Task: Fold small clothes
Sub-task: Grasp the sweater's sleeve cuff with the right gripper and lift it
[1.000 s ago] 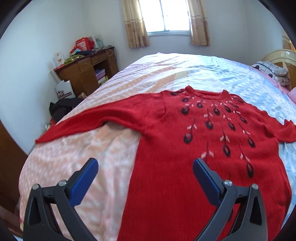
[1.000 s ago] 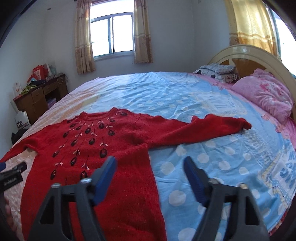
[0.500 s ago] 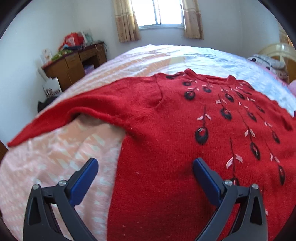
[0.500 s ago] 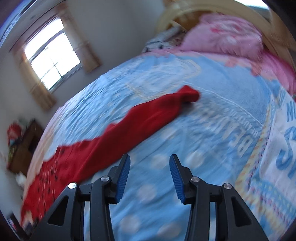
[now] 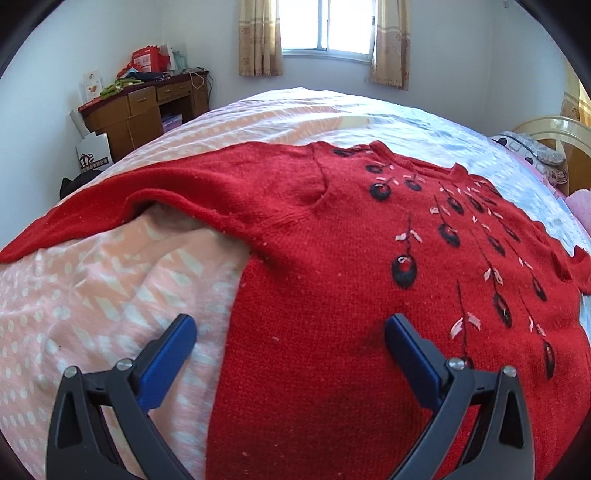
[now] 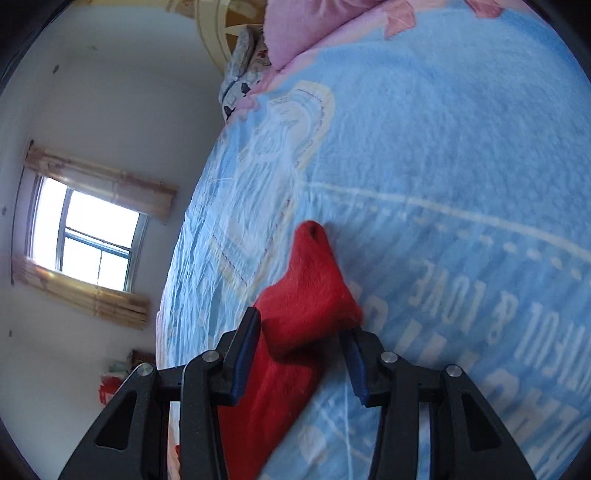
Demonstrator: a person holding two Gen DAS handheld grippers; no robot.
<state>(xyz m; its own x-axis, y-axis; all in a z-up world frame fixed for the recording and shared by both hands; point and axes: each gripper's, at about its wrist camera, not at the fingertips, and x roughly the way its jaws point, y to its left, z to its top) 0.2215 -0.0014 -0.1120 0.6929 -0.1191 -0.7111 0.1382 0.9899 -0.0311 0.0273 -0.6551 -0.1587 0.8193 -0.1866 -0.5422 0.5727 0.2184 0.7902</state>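
Observation:
A red knitted sweater [image 5: 332,258] with dark embroidered drops lies flat, front up, on the bed [image 5: 92,295]. Its left sleeve [image 5: 110,206] stretches out to the left over the pink cover. My left gripper [image 5: 290,326] is open and hovers low over the sweater's left side edge, one finger over the cover and one over the knit. In the right wrist view the other sleeve's cuff end [image 6: 310,288] lies on the blue cover [image 6: 443,166]. My right gripper [image 6: 301,332], rolled on its side, straddles that sleeve. Its jaws are closing, and I see no firm pinch.
A wooden desk [image 5: 140,107] with boxes stands by the wall at the left, and a curtained window [image 5: 325,26] is behind the bed. Pink pillows [image 6: 314,22] and a cream headboard [image 5: 546,125] are at the bed's head.
The left gripper came down closer to the sweater's side. The right gripper swung across to the far sleeve end, rolled sideways, and its jaws narrowed around the sleeve.

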